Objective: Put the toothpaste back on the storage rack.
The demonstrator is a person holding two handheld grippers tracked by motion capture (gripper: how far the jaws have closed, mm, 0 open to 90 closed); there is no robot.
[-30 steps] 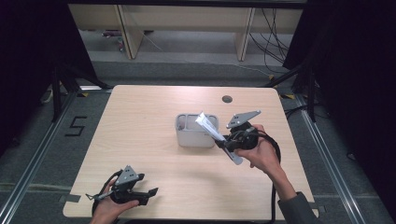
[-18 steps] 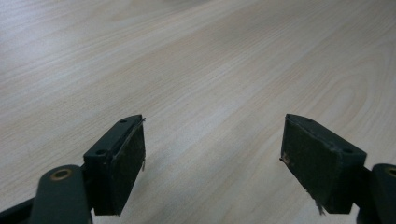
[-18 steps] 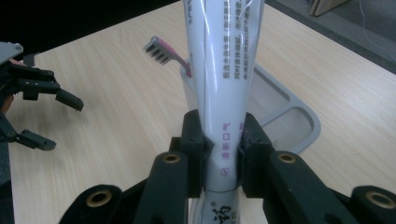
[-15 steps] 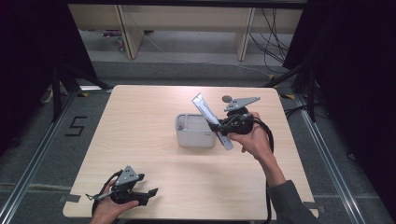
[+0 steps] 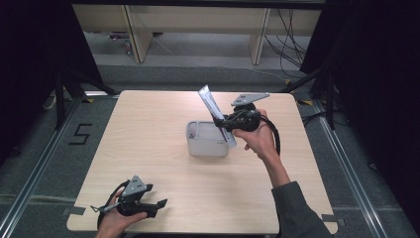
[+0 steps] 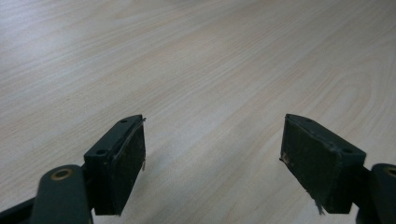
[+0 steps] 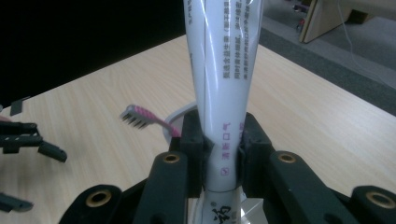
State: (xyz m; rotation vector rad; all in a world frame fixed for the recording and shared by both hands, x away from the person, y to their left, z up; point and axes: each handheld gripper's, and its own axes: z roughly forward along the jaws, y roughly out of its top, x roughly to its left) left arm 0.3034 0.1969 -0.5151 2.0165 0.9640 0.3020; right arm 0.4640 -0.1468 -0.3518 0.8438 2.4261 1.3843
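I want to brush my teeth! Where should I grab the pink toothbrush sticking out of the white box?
Grab the toothbrush by its pink neck just below the bristles, coming from above. That end pokes up over the box rim; the handle seems hidden inside.

Probably lab: black-curtained rig table (image 5: 148,148)

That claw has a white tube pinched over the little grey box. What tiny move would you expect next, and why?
Probably lower the white tube into the grey box. The right claw grips it tilted just above the box, where a pink toothbrush already rests. The left claw sits open, idle.
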